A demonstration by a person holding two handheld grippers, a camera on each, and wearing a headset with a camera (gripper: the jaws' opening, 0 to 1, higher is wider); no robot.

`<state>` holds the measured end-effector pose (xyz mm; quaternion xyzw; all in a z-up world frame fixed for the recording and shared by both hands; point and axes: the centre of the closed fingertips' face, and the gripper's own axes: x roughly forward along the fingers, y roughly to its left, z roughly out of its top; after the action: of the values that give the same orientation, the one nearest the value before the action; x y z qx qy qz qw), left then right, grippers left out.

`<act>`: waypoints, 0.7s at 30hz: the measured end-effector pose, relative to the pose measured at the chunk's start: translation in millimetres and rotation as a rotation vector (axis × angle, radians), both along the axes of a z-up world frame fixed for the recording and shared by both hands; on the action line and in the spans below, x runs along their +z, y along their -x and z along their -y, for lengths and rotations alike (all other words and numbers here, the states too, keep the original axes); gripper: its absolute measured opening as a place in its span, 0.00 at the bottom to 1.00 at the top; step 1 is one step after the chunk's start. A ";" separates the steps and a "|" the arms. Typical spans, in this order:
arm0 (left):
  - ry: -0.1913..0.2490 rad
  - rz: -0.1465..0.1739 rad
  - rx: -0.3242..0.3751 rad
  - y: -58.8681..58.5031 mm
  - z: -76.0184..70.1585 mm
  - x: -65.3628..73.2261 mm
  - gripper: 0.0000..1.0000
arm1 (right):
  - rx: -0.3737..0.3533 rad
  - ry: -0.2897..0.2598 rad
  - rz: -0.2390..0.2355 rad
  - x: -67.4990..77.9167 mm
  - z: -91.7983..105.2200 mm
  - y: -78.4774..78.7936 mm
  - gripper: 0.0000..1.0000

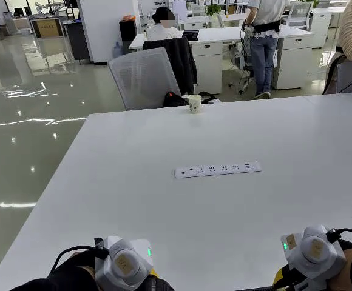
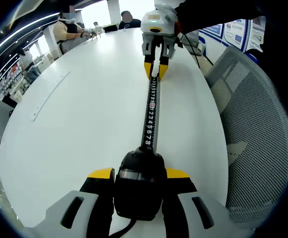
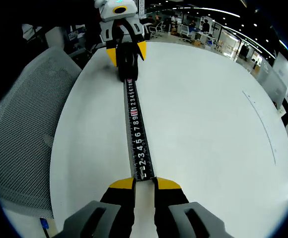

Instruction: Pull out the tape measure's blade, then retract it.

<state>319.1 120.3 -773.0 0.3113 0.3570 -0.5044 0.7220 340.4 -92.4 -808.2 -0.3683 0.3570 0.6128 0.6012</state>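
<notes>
L gripper (image 2: 139, 173) clamps the tape case (image 2: 136, 196) as my anchor. R gripper (image 3: 144, 184) pinches the blade (image 3: 134, 119) tip, so it spans taut between them. Retract's next, I reckon.

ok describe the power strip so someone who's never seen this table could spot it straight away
Start at the big white table in the head view. Near its middle lies the power strip, long, flat and white, with a row of sockets along it. The paper cup at the far edge, by contrast, is short and upright.
</notes>
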 end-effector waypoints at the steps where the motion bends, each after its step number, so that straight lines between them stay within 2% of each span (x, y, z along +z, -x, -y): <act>1: 0.000 0.000 0.000 -0.1 -0.1 -0.1 0.31 | 0.010 0.007 0.002 -0.2 -0.2 0.2 0.11; 7: 0.001 0.001 0.001 0.8 -0.3 -0.5 0.32 | 0.026 0.010 0.003 -0.4 -2.9 1.2 0.16; 8: 0.001 0.001 0.002 0.9 -0.2 -0.5 0.32 | 0.042 0.010 0.015 0.1 -4.6 0.1 0.17; 11: 0.002 -0.001 0.005 1.0 -0.4 -0.7 0.32 | 0.050 0.007 0.007 0.0 -8.9 3.9 0.12; 12: 0.002 -0.001 0.005 1.0 -0.5 -0.8 0.32 | 0.090 0.013 0.031 0.5 -8.5 2.2 0.12; 13: 0.003 -0.002 0.006 0.9 -0.7 -1.0 0.32 | 0.059 0.006 0.014 0.1 -7.8 2.4 0.11; 19: -0.001 -0.004 0.011 1.7 -2.4 -0.9 0.31 | 0.067 -0.006 0.006 0.4 -3.4 3.7 0.09; 21: -0.002 -0.001 0.009 2.4 -2.1 -0.9 0.31 | 0.048 -0.021 -0.014 0.2 -2.3 4.7 0.09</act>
<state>316.7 122.4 -773.9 0.3100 0.3592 -0.5009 0.7239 335.7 -90.1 -808.0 -0.3659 0.3458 0.6333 0.5878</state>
